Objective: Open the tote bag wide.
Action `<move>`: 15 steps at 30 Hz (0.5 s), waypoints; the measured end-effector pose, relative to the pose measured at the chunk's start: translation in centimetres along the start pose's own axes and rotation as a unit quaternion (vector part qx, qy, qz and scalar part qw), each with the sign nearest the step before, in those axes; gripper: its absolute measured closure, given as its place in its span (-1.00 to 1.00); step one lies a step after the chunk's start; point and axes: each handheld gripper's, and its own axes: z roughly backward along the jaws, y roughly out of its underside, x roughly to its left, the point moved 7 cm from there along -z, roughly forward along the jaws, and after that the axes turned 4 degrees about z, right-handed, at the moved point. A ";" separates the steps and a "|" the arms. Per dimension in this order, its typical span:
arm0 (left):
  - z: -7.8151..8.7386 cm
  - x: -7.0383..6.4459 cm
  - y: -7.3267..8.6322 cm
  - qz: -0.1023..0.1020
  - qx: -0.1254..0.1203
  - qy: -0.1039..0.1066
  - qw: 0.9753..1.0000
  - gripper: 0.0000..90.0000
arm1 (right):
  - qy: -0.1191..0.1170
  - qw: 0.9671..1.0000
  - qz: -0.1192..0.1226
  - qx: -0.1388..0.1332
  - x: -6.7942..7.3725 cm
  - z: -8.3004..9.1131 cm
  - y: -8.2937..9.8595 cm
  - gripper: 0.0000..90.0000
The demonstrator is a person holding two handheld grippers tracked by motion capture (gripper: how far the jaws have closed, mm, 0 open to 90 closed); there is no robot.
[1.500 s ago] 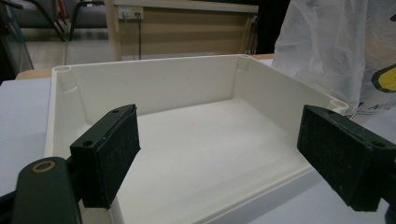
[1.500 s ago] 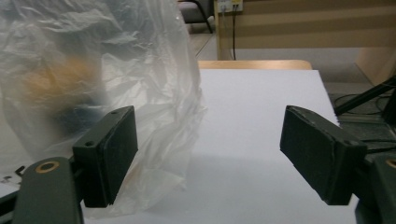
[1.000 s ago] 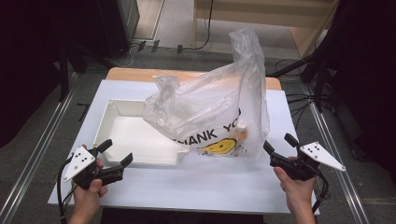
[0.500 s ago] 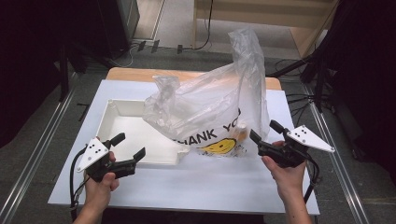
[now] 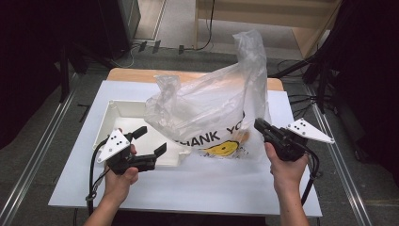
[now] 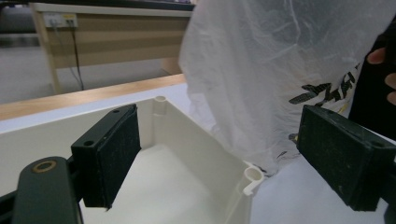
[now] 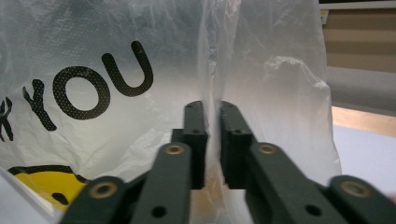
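The plastic bag (image 5: 216,110) stands on the bench (image 5: 188,188), its lower edge hard to trace through the crumpled film, and whatever lies inside is blurred to an orange-yellow smear. The right claw (image 5: 259,126) meets the bag's side edge; from above its jaws are too small to read, but the right gripper view shows the right claw (image 7: 213,140) nearly closed, pinching a fold of film between the pads. The left claw (image 5: 149,140) gapes wide with nothing in it, over the near corner of the white tray (image 5: 110,117). The left gripper view shows that tray corner (image 6: 250,179) between its jaws, the bag just beyond.
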 end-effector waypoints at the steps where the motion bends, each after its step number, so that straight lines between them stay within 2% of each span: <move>1: -0.1 -0.3 0.0 -0.002 -0.003 0.009 1.000 -0.69 | 0.003 1.000 -0.002 -0.001 -0.2 0.1 0.1 1.00; 2: -0.2 -0.7 -0.1 -0.002 -0.007 0.019 1.000 -0.69 | 0.005 1.000 -0.004 -0.001 -0.2 0.2 0.1 1.00; 3: -0.2 -0.7 -0.1 -0.002 -0.007 0.019 1.000 -0.69 | 0.006 1.000 -0.001 -0.003 -0.3 0.2 0.1 1.00; 4: -0.3 -1.1 -0.1 -0.003 -0.012 0.032 0.999 -0.69 | 0.006 1.000 -0.001 -0.003 -0.3 0.2 0.1 1.00; 7: -0.9 -2.0 -0.1 -0.011 -0.007 0.047 0.999 -0.69 | 0.015 1.000 0.015 0.003 -0.4 0.5 0.8 1.00; 11: -1.2 -2.8 -0.1 -0.019 -0.005 0.057 0.998 -0.69 | 0.022 0.999 0.016 0.017 -0.5 0.4 1.9 1.00; 13: -1.5 -2.9 -0.2 -0.017 0.000 0.053 0.998 -0.69 | 0.026 0.999 0.015 0.030 -0.9 0.4 2.9 1.00; 15: -1.7 -2.9 -0.3 -0.014 0.001 0.049 0.999 -0.69 | 0.026 0.999 0.013 0.031 -0.9 0.4 3.1 1.00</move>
